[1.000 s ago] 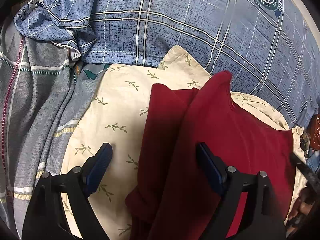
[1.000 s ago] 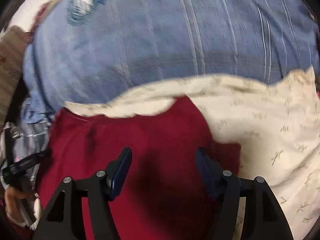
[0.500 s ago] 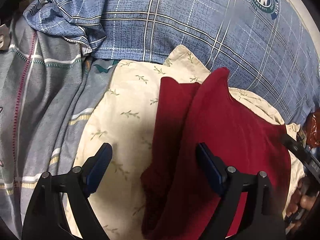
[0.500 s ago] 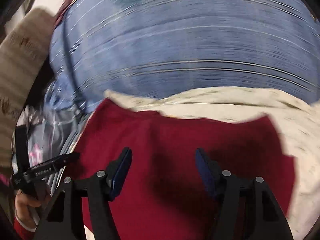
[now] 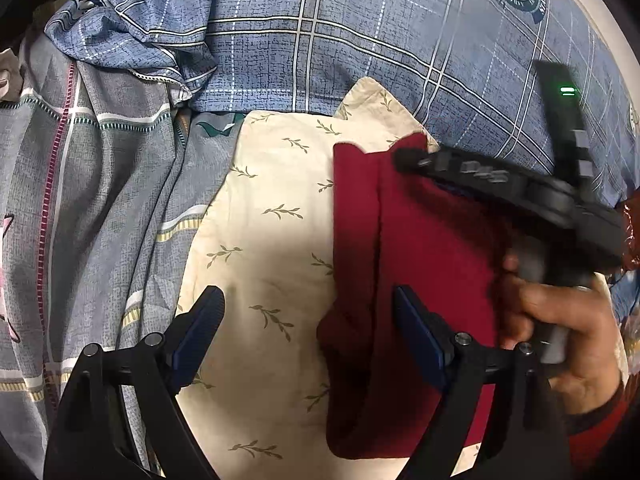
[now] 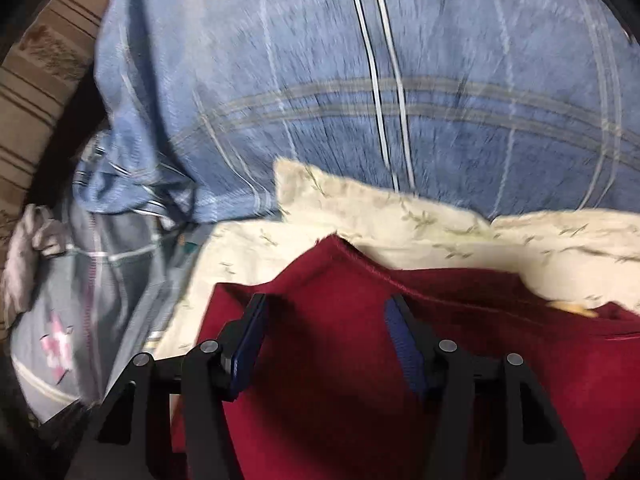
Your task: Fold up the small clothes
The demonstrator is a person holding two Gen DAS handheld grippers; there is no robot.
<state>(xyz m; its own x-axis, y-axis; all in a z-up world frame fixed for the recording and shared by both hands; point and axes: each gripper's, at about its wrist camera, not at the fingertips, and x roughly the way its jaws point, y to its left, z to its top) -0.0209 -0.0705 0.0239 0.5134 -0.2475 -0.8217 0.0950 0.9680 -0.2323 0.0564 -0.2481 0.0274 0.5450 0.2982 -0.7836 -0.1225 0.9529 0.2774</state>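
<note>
our left tongs [image 5: 308,324] stand apart with nothing between them, hovering so that their left pad is over the cream leaf-print cloth [image 5: 264,240] and their right pad over the dark red garment [image 5: 420,264]. our right tongs [image 6: 324,340] are likewise apart and empty, low over the same red garment [image 6: 360,380], just short of its far edge; in the left view they reach in from the right side across its far corner [image 5: 480,176].

the garment lies on the cream cloth, which lies on the bed's blue checked cover [image 5: 360,40]. its long axis runs away from us, roughly along the left tongs' line of sight, with a narrow folded strip along its left edge.

we judge the left tongs nearer that left edge and the near end, and the right tongs nearer the far end.
</note>
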